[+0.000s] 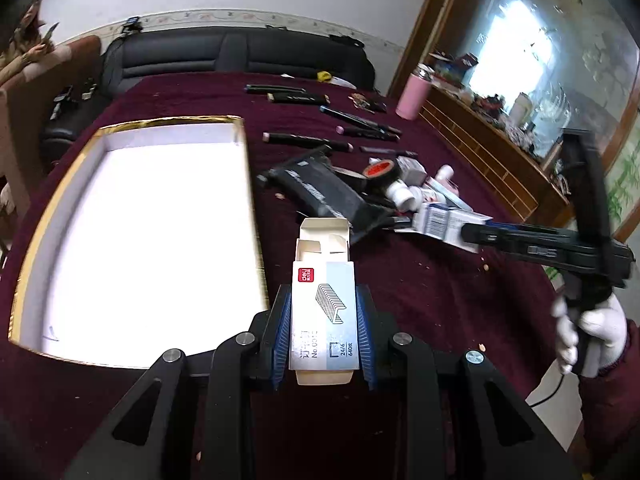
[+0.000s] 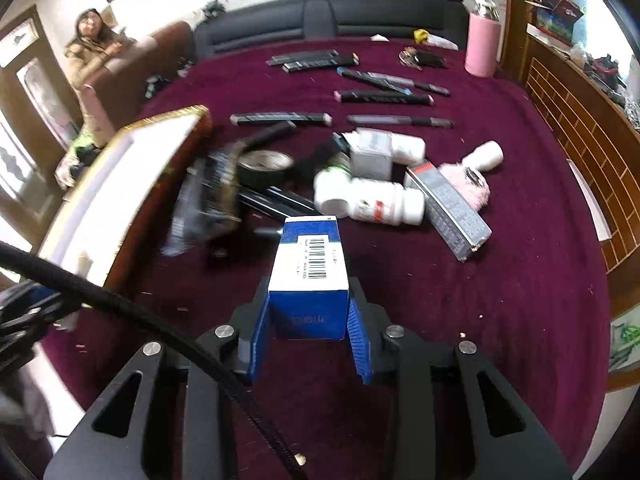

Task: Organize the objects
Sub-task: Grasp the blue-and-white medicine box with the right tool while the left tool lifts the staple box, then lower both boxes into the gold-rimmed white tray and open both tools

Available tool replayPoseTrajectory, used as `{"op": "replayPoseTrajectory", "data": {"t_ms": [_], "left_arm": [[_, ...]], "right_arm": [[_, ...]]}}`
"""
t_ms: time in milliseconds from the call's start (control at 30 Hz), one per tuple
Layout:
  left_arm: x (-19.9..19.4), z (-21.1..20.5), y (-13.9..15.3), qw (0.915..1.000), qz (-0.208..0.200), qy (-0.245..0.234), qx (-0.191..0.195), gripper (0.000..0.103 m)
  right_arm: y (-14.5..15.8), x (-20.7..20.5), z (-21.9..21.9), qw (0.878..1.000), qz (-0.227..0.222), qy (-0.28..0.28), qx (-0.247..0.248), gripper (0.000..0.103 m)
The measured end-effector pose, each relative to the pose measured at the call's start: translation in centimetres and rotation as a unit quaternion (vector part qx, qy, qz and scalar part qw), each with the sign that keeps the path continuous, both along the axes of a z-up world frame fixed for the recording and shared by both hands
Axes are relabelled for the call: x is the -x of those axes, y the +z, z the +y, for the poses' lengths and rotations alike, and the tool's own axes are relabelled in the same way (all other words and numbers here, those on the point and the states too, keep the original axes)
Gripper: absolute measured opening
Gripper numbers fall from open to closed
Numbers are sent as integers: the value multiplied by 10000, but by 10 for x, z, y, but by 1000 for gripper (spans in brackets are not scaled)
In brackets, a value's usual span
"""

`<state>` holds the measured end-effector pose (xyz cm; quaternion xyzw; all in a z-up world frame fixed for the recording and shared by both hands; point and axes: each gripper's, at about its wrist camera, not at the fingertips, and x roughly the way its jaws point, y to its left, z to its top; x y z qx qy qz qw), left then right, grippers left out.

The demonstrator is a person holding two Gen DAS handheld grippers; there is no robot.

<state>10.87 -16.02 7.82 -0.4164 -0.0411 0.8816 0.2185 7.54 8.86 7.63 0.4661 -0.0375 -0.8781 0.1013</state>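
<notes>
My left gripper (image 1: 323, 320) is shut on a grey-white staple box (image 1: 324, 312) with its end flap open, held above the maroon tablecloth (image 1: 420, 300) just right of the gold-rimmed white tray (image 1: 140, 220). My right gripper (image 2: 307, 312) is shut on a blue-and-white box (image 2: 308, 268) with a barcode; it also shows in the left wrist view (image 1: 444, 224), held near the pile. The pile holds white bottles (image 2: 372, 200), a tape roll (image 2: 262, 168), a grey carton (image 2: 452, 208) and a black pouch (image 1: 320, 192).
Several dark pens and markers (image 2: 384, 98) lie in rows farther back. A pink flask (image 2: 482, 46) stands at the back right. A black sofa (image 2: 320, 20) lies beyond the table. A wooden cabinet (image 2: 580, 140) runs along the right. A person (image 2: 90, 48) sits at the back left.
</notes>
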Motion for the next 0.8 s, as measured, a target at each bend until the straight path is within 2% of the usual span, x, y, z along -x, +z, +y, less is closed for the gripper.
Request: {"op": "replayPoseTrajectory", "data": {"t_ms": [267,367,533,800], "left_arm": [[10,-40,17,9989,187,415,-98,26],[24,-53,29,9979,299,567,13,26],[57,-71,46,9959,480,723,247,26],[146,-97,40,9956,-26,941,-24,26]], "right_arm": [[51,-5,-38,9962,377,481,621,32],[62,3,-58,9931,407,707,841,32],[70,42,-104,9898,430,884,1030,33],[62,121,-161,9926,380,660,943,33]]}}
